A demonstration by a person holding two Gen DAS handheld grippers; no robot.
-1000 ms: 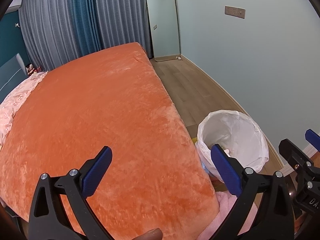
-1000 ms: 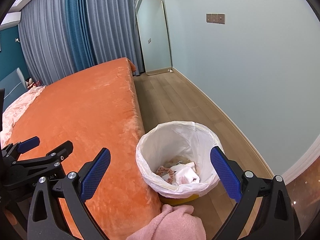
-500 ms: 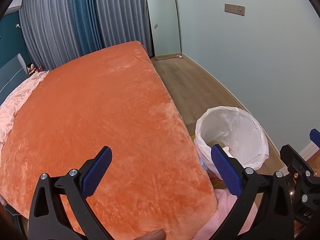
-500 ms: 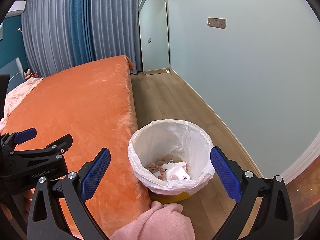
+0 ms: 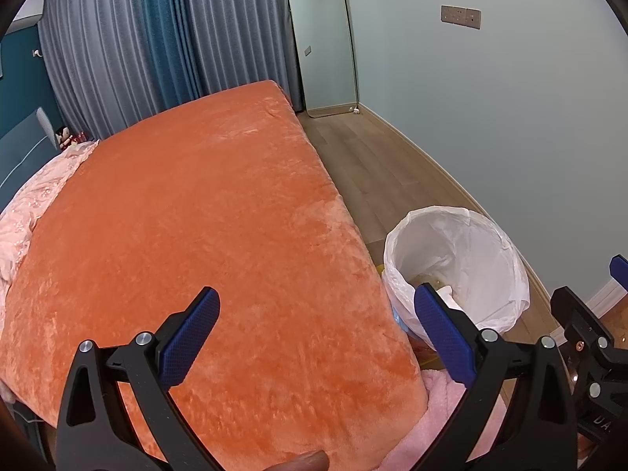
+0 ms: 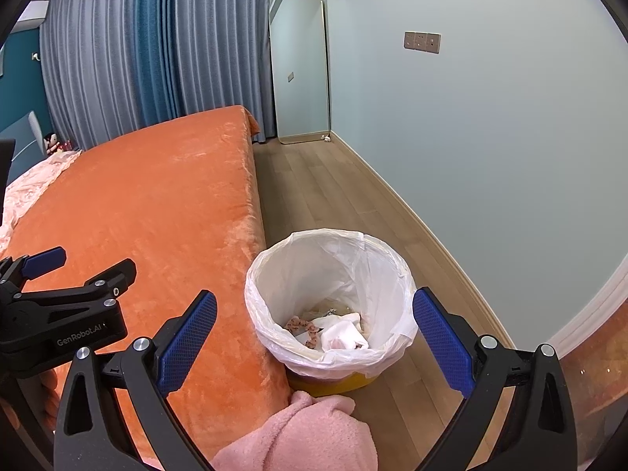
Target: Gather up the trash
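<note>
We find both the left gripper (image 5: 314, 337) and right gripper (image 6: 314, 337) spread wide, carrying nothing. Trash (image 6: 337, 333) lies inside the lined bin (image 6: 274, 274) beside the bed (image 5: 196, 216). Collection appears complete; next, we judge, a search for leftovers.

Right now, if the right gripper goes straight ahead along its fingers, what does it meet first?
Probably the white-lined trash bin: the open right gripper frames its mouth, nothing visible between, though depth is unclear.

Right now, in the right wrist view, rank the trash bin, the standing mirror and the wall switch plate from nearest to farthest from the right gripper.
1. Trash bin: on the floor by the bed, just ahead of the open right gripper.
2. Wall switch plate: up on the right wall.
3. Standing mirror: in the far corner.
</note>
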